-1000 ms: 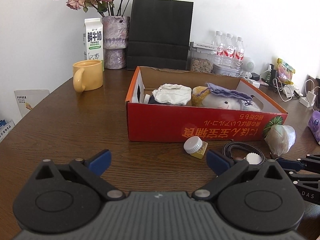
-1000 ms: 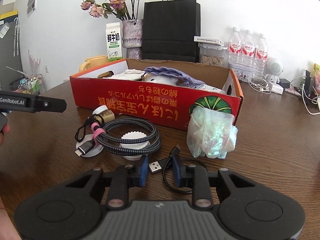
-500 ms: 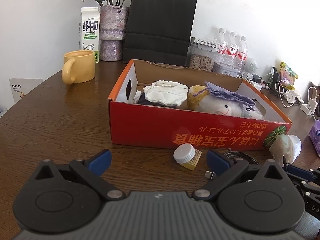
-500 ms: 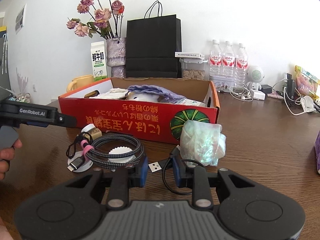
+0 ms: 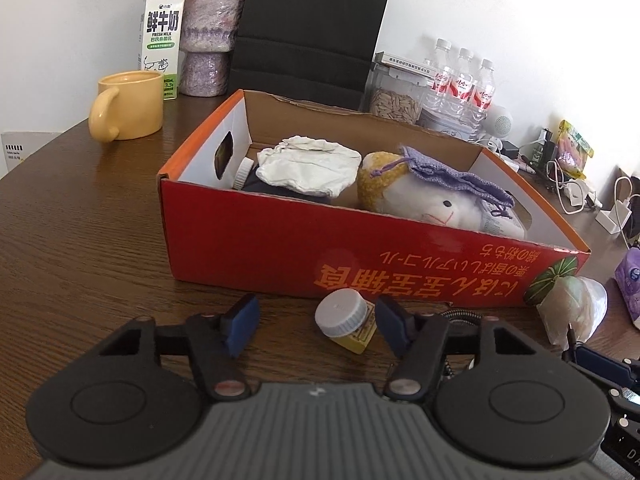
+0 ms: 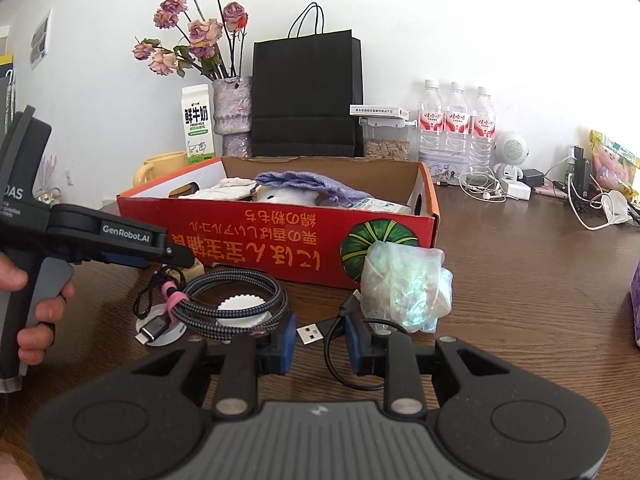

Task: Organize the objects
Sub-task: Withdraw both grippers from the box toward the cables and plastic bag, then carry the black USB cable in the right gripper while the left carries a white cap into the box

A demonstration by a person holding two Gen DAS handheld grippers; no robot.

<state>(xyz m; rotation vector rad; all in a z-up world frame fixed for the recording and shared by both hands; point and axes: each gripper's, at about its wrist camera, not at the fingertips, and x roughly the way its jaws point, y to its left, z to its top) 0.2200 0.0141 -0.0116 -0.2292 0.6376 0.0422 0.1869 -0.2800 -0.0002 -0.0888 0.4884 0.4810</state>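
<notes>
My left gripper (image 5: 314,326), jaws just narrowing, brackets the small white-capped yellow bottle (image 5: 347,321), seemingly untouched; my right gripper (image 6: 320,338) hangs part-spread around a black USB cable (image 6: 316,334).

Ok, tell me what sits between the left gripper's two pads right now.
In the left wrist view, the small white-capped bottle lies on its side between the left gripper pads, close to the right pad. The jaws have just been closing; neither pad visibly presses on it yet.

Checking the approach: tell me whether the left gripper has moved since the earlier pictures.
Yes. The left gripper has come closer to the red box, and its jaws have just been closing around the small white-capped bottle, not yet touching.
</notes>
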